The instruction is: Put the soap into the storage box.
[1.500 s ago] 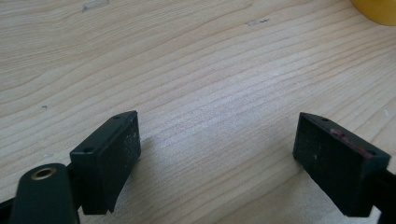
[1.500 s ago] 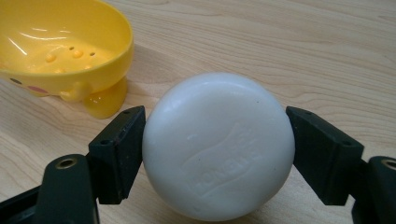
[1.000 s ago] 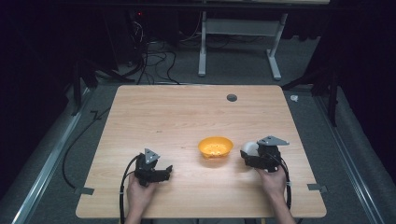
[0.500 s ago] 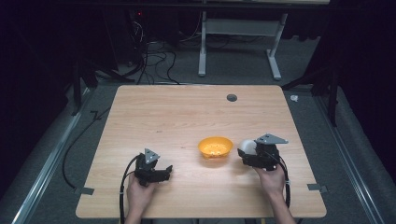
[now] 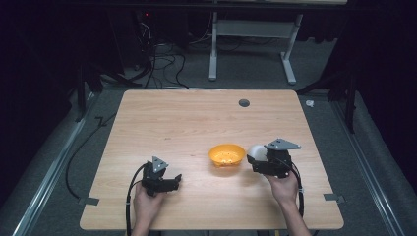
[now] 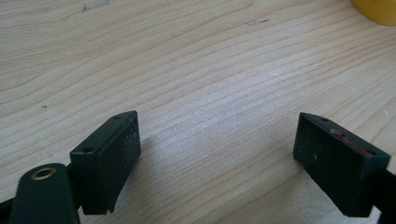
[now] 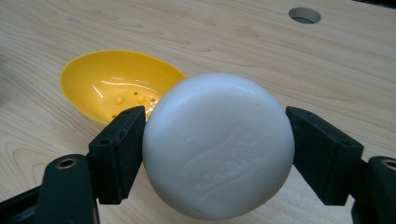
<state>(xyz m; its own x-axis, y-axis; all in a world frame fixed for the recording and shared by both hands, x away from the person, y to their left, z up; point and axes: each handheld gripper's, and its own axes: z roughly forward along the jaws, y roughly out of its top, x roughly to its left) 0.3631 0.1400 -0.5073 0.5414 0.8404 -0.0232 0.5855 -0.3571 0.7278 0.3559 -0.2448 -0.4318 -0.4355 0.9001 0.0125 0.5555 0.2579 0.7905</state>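
**Soap bar in grip beside dish: handling assessment**

While the right gripper (image 7: 212,154) holds the white soap bar (image 7: 218,151) by its rounded edges, just beside the yellow soap dish (image 7: 119,84) and above the tabletop (image 5: 196,123), I judge it hard, light and slippery; across the narrow sides grips safest. Left gripper (image 6: 219,163) fingers stand wide apart, holding nothing.

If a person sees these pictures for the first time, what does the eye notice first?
First comes the white soap, clamped between the jaws of the right gripper. Just beside it on the table sits a yellow dish, bright against the pale wood. The left gripper rests near the front edge, jaws open on nothing.
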